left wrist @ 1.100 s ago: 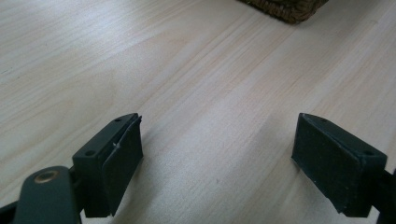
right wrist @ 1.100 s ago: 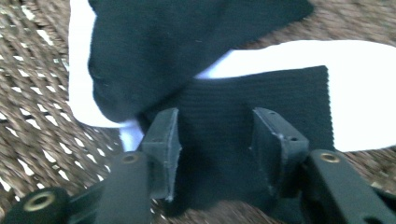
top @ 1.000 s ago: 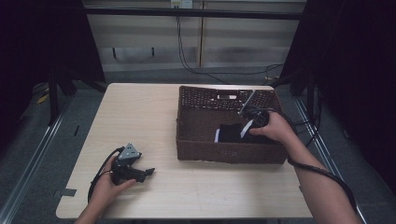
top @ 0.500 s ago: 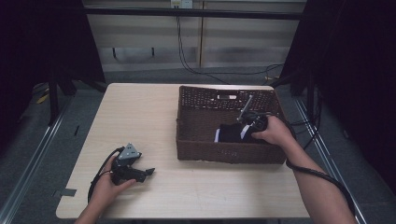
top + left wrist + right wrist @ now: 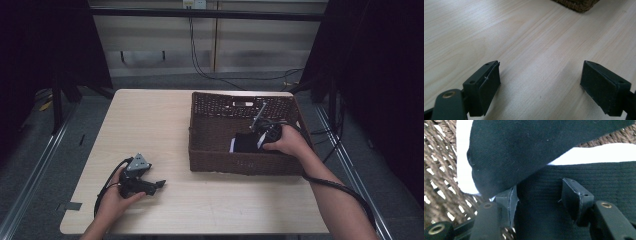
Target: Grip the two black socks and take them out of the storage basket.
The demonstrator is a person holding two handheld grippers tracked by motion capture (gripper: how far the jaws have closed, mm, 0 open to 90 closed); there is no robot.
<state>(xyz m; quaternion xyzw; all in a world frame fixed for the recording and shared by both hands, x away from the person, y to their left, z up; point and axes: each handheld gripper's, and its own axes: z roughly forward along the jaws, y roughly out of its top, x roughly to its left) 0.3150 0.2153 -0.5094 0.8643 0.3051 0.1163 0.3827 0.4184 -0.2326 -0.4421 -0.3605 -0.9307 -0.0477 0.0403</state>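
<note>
A dark wicker basket [image 5: 240,167] stands on the right half of the wooden table [image 5: 150,125]. Inside it lies black cloth [image 5: 245,144] over something white [image 5: 232,146]. My right gripper [image 5: 261,139] reaches down into the basket onto the cloth. In the right gripper view its jaws [image 5: 539,197] stand partly apart with ribbed black cloth [image 5: 539,220] lying flat between them, and a smoother black fold [image 5: 524,150] drapes over the left jaw. My left gripper [image 5: 159,184] rests on the table near the front left, open [image 5: 540,85] with bare wood between its jaws.
The basket's corner [image 5: 576,5] shows ahead of the left gripper. White sheet [image 5: 464,170] lies under the cloth on the wicker floor [image 5: 436,177]. Cables [image 5: 107,187] trail from both grippers. Metal rails run on the floor beside the table.
The right hand has shifted slightly down and forward onto the cloth inside the basket. The left hand and its gripper have stayed put.
</note>
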